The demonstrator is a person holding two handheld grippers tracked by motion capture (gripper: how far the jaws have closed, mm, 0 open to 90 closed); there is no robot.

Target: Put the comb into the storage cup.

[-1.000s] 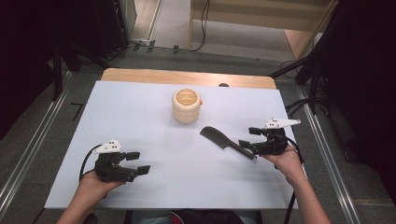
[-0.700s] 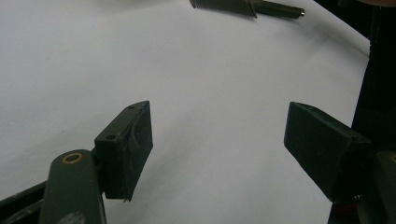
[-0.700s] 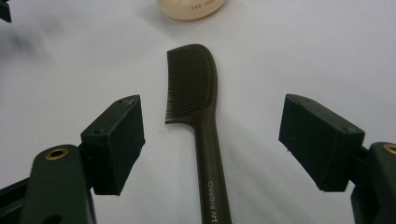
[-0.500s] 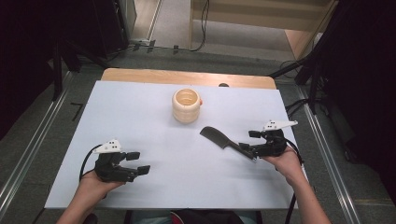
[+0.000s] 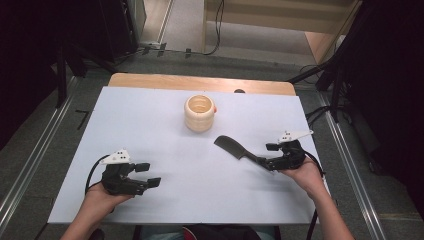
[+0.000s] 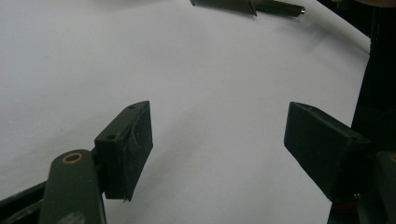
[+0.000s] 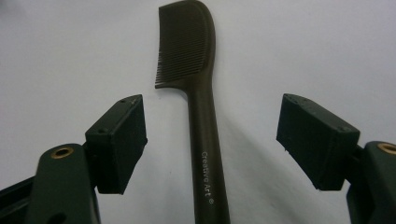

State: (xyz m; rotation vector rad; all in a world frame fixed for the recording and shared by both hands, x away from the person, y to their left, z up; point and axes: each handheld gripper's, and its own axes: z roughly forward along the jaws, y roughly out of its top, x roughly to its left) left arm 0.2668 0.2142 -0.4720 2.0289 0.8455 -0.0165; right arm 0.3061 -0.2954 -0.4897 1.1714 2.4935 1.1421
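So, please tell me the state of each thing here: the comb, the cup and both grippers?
Comb: lying flat on the table, handle between the right gripper's open jaws, not clamped.
Cup: upright, open at the top; what is inside, cannot tell.
Left gripper: open, holding nothing, above bare table.
Right gripper: open, astride the comb's handle.

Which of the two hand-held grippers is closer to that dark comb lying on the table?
The right. The right gripper is open, and the comb has its handle lying between the jaws. The left gripper sits open at the table's near-left corner, well apart from the comb.
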